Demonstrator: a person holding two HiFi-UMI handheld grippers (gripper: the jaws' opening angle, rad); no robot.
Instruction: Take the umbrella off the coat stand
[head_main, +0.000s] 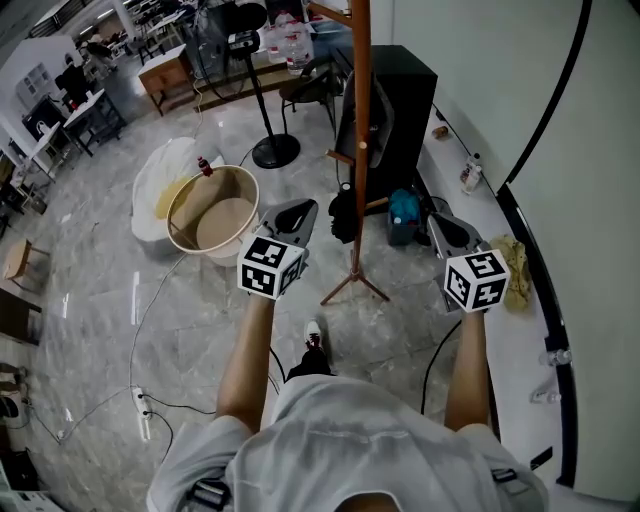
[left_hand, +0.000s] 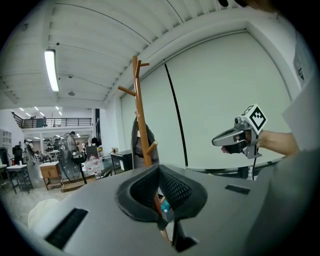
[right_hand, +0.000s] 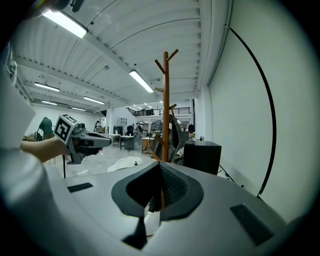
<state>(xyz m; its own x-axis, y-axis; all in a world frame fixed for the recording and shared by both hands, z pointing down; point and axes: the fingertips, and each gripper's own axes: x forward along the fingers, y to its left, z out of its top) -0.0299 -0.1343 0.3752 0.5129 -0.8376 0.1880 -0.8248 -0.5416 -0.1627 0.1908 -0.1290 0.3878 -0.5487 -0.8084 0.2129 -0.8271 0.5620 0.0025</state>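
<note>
A wooden coat stand (head_main: 361, 110) rises from the marble floor straight ahead of me, between my two grippers. A dark folded umbrella (head_main: 381, 122) hangs against its pole from a side peg; it also shows in the left gripper view as the umbrella (left_hand: 135, 143) and in the right gripper view as the umbrella (right_hand: 173, 136). My left gripper (head_main: 300, 209) is held out left of the stand, jaws shut and empty. My right gripper (head_main: 441, 223) is held out on the stand's right, also shut with nothing in it. Both are well short of the umbrella.
A round beige tub (head_main: 214, 212) and a white bag (head_main: 160, 178) lie on the floor at left. A black cabinet (head_main: 404, 92) stands behind the stand, a blue thing (head_main: 405, 210) by its foot. A white ledge (head_main: 500, 260) runs along the right wall. Cables and a power strip (head_main: 142, 411) lie on the floor.
</note>
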